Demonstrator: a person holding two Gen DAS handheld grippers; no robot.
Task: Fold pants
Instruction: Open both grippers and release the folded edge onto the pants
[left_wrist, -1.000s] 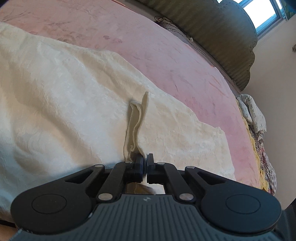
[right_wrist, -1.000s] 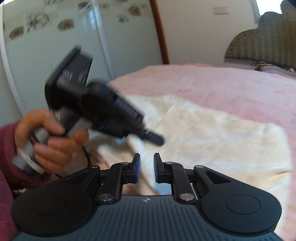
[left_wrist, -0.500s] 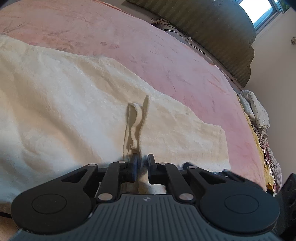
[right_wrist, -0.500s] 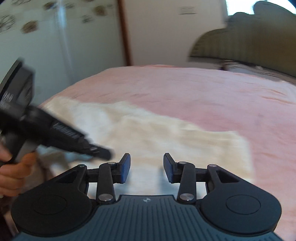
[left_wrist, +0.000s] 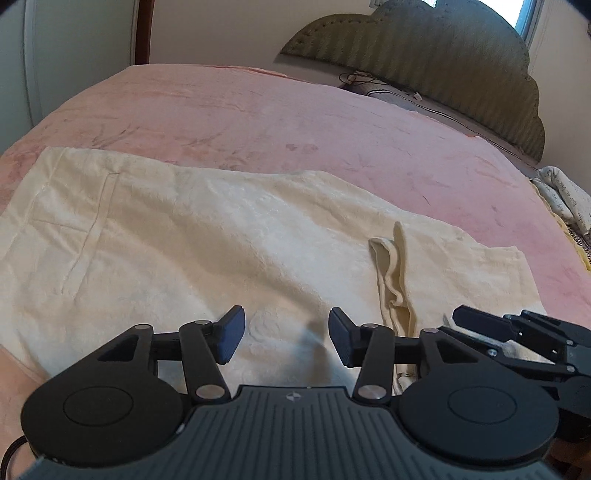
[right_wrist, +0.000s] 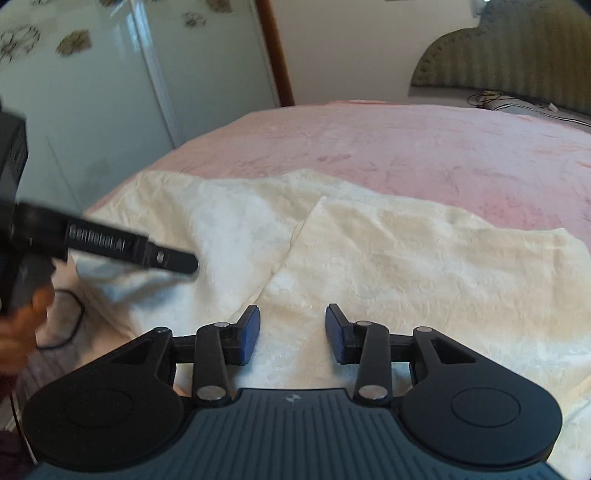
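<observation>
Cream pants (left_wrist: 207, 240) lie spread flat on the pink bed, with a narrow raised fold (left_wrist: 391, 266) near their right end. My left gripper (left_wrist: 284, 338) is open and empty just above the cloth near its front edge. My right gripper (right_wrist: 291, 334) is open and empty over the pants (right_wrist: 388, 266), where one layer overlaps another along a diagonal edge. The right gripper also shows at the lower right of the left wrist view (left_wrist: 517, 332). The left gripper shows blurred at the left of the right wrist view (right_wrist: 110, 247).
A pink blanket (left_wrist: 295, 122) covers the bed. A green padded headboard (left_wrist: 424, 55) stands at the back, with cables at its foot. Patterned bedding (left_wrist: 565, 199) hangs at the right edge. A pale wardrobe (right_wrist: 110, 74) stands left of the bed.
My left gripper has let go of the raised fold, opened wide and swung left. My right gripper has opened wider and moved in over the pants.
</observation>
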